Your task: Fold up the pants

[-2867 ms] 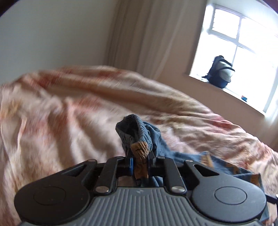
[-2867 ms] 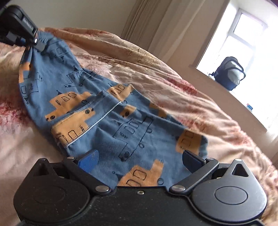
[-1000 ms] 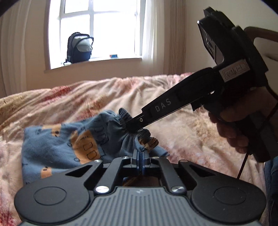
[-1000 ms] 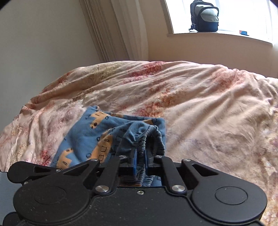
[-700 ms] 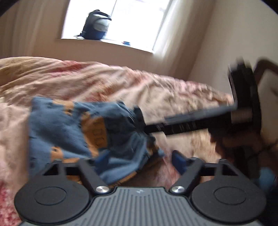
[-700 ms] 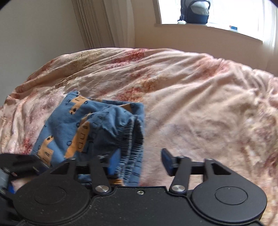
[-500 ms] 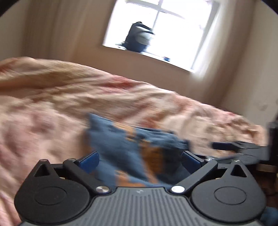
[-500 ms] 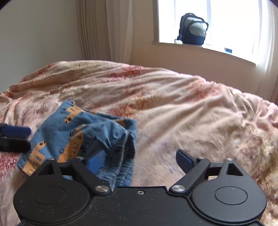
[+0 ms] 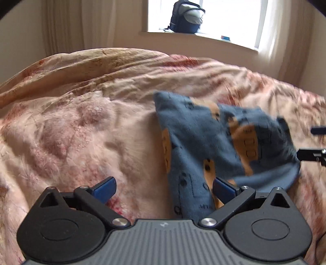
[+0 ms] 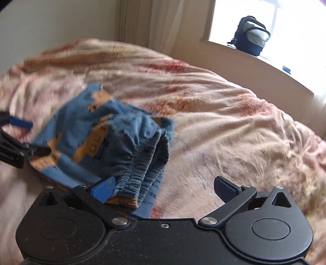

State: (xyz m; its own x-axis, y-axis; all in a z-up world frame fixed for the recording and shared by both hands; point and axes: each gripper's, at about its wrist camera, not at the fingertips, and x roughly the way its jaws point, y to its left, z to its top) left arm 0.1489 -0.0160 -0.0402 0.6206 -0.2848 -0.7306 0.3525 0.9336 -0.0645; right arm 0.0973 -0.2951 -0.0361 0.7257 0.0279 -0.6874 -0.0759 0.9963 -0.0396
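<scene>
The blue pants with orange prints lie folded in a loose bundle on the bed. My left gripper stands open; the bundle's near end lies inside its jaws beside the right pad, not pinched. In the right wrist view the pants show their gathered waistband stacked at the near edge. My right gripper has its jaws opening, with the waistband just inside the left pad and free of any grip. Each gripper's fingers show at the edge of the other's view.
A pink and cream patterned duvet covers the whole bed, wrinkled all over. A dark backpack sits on the window sill behind the bed. Curtains hang beside the window.
Both grippers were shut on the pants' bunched edge and have let go and opened. The pants dropped onto the duvet. The left gripper has swung away to the left and rolled.
</scene>
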